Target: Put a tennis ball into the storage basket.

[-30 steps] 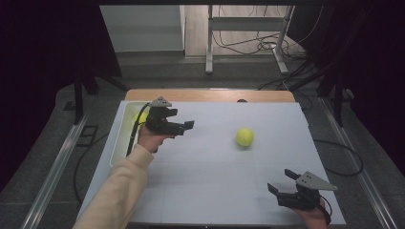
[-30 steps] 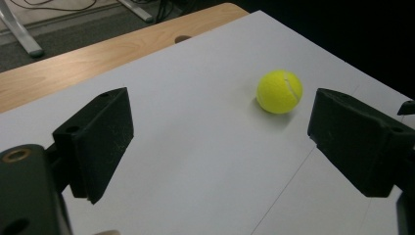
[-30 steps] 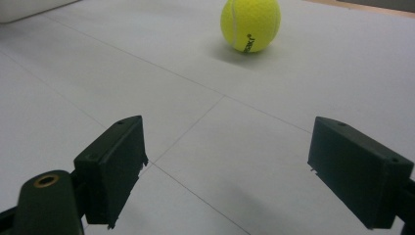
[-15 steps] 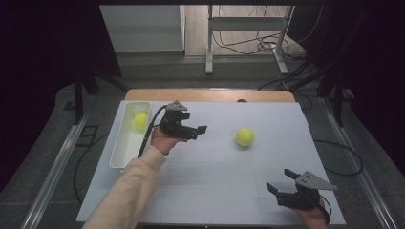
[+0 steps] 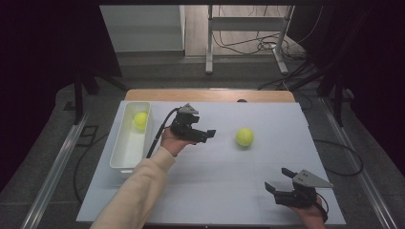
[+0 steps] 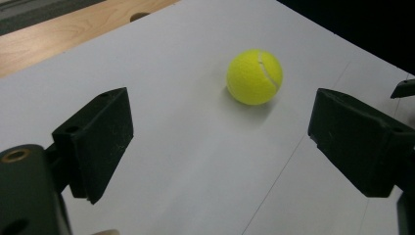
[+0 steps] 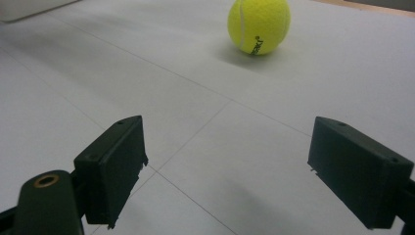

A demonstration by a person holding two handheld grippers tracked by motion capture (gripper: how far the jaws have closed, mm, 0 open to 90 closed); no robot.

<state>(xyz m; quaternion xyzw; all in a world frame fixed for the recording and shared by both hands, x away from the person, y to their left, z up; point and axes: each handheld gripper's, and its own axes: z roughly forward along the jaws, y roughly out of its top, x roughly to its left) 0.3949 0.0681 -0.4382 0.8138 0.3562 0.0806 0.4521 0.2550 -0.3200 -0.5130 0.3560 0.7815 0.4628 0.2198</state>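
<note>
A yellow tennis ball (image 5: 244,137) lies on the white table top (image 5: 219,186), right of centre. It also appears ahead of the jaws in the left gripper view, the ball (image 6: 254,76), and far off in the right gripper view, the ball (image 7: 259,25). My left gripper (image 5: 207,134) is held over the table to the ball's left, pointing at it, open and empty. My left gripper (image 6: 220,142) has wide-spread jaws. My right gripper (image 5: 278,180) rests near the front right edge, open and empty, as my right gripper (image 7: 225,166). A second yellow ball (image 5: 140,119) lies in the white bin (image 5: 122,160).
The white rectangular bin stands along the table's left side. A wooden strip (image 5: 210,95) runs along the far edge. A black cable (image 5: 157,136) trails from the left gripper over the bin's side. Dark floor and metal rails (image 5: 55,167) flank the table.
My left gripper has moved right, away from the bin and toward the ball on the table, leaving the bin's ball uncovered. The right gripper has stayed put.
</note>
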